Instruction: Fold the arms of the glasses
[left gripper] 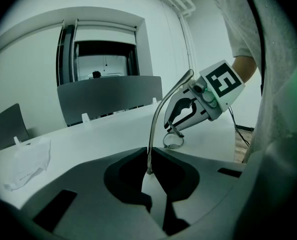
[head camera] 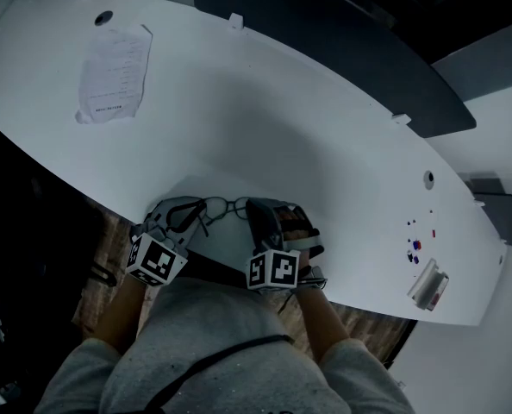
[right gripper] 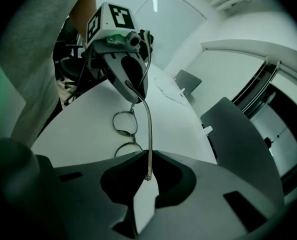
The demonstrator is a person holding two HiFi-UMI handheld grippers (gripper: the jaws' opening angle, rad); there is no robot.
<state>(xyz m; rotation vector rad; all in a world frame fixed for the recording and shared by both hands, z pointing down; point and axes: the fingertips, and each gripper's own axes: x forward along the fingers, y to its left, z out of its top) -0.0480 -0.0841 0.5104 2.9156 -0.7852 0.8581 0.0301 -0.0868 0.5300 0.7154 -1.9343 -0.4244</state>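
Thin-framed glasses point(head camera: 226, 205) lie low over the white table point(head camera: 325, 145) near its front edge, between my two grippers. My left gripper point(head camera: 191, 214) is shut on the tip of one arm of the glasses point(left gripper: 156, 119), which rises from the jaws toward the right gripper point(left gripper: 181, 121). One lens ring point(left gripper: 172, 140) rests on the table beneath. My right gripper point(head camera: 260, 214) is shut on the tip of the other arm point(right gripper: 149, 139). In the right gripper view, both round lenses point(right gripper: 125, 123) show below the left gripper point(right gripper: 133, 91).
A crumpled sheet of paper point(head camera: 114, 74) lies at the table's far left. Small coloured bits point(head camera: 415, 248) and a white packet point(head camera: 428, 287) sit at the right end. Grey chairs point(left gripper: 108, 96) stand behind the table. The front edge runs just under the grippers.
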